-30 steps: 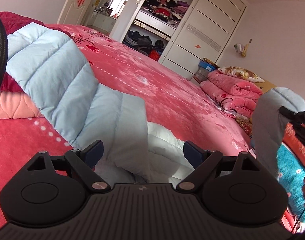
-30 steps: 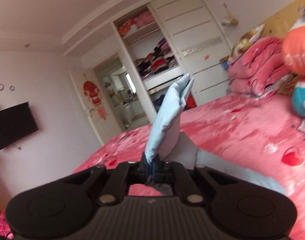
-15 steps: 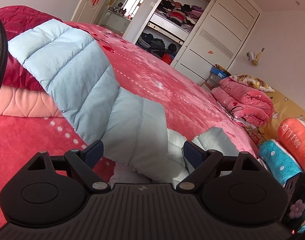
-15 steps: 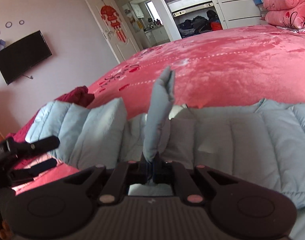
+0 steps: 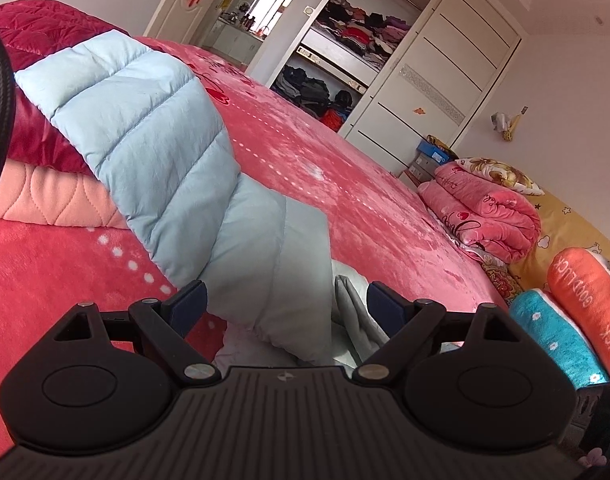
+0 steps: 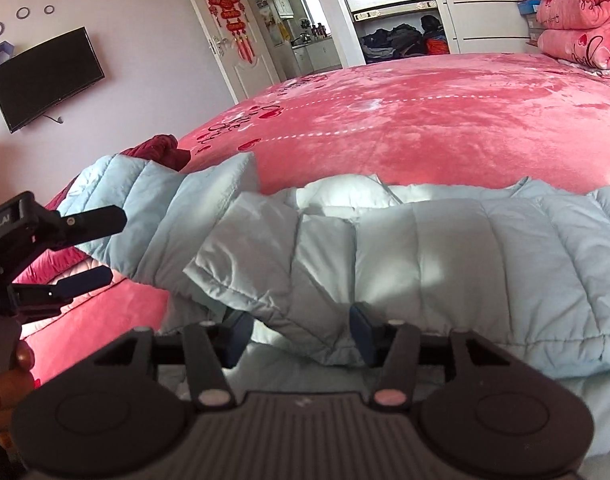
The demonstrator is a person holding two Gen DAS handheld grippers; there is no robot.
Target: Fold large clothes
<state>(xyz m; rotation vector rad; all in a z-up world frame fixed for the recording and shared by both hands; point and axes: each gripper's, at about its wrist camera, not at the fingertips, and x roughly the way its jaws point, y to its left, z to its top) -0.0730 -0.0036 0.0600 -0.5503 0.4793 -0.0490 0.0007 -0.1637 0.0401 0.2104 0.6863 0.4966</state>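
A light blue quilted puffer jacket (image 6: 425, 256) lies spread on the pink bed (image 6: 425, 128). Its sleeve (image 5: 153, 136) runs up to the left in the left wrist view, over a stack of folded clothes. My left gripper (image 5: 283, 304) is open, low over the jacket near the sleeve's base, holding nothing; it also shows at the left of the right wrist view (image 6: 93, 246). My right gripper (image 6: 299, 338) is open, its jaws either side of a folded edge of the jacket without clamping it.
Folded dark red and salmon garments (image 5: 33, 184) lie under the sleeve at the left. Rolled pink blankets (image 5: 489, 208) and orange and teal cushions (image 5: 577, 320) sit at the bed's right side. An open wardrobe (image 5: 337, 48) and a door stand beyond.
My right gripper came down from holding a jacket flap up in the air, laid it on the jacket and opened. The left gripper stayed open and shifted slightly.
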